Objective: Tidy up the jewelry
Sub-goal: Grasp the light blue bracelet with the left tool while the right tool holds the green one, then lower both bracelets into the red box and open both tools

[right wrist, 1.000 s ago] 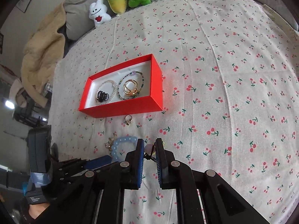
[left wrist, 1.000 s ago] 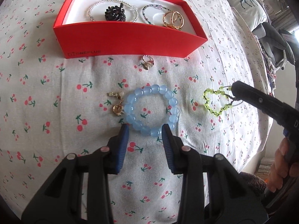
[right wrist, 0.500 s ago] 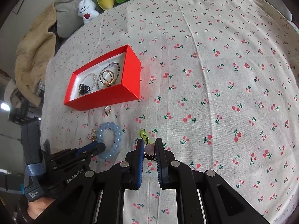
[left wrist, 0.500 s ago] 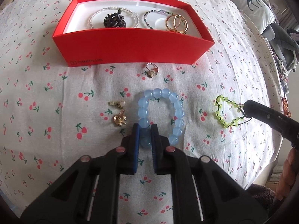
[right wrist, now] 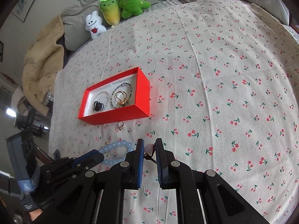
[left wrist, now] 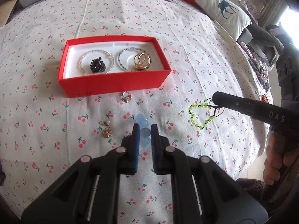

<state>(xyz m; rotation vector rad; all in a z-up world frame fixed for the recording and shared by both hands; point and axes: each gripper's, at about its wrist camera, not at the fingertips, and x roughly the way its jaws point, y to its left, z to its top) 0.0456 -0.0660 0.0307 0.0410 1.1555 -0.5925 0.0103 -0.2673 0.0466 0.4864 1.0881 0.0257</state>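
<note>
Since a second ago we have closed our left gripper (left wrist: 145, 130) on the blue bead bracelet (left wrist: 143, 130), which lay flat and round on the cloth then and now hangs edge-on between the blue pads, and the red box has slid from the top of the left wrist view toward its middle. From largest to smallest: the cherry-print bedspread (left wrist: 186, 43) fills both views, with plush toys (right wrist: 119, 5) along the upper edge. On it, upper centre-left in the left wrist view, sits the red box (left wrist: 114, 84), open, its white inside holding a pearl bracelet (left wrist: 110, 56) around a dark clip (left wrist: 97, 65), and beside them a dark bead bracelet (left wrist: 121, 56) around gold rings (left wrist: 142, 60). At the right edge of that view our right gripper (right wrist: 149, 149) reaches in, jaws narrow and clamped on the cord of the green bead bracelet (left wrist: 198, 115), which trails from its tip toward frame centre (in the right wrist view we see only a pale bead and dark cord between the pads). Loose on the cloth, a small ring (left wrist: 126, 96) lies just below the box's front wall, and gold earrings (left wrist: 106, 128) lie just left of the left gripper's tips.
</note>
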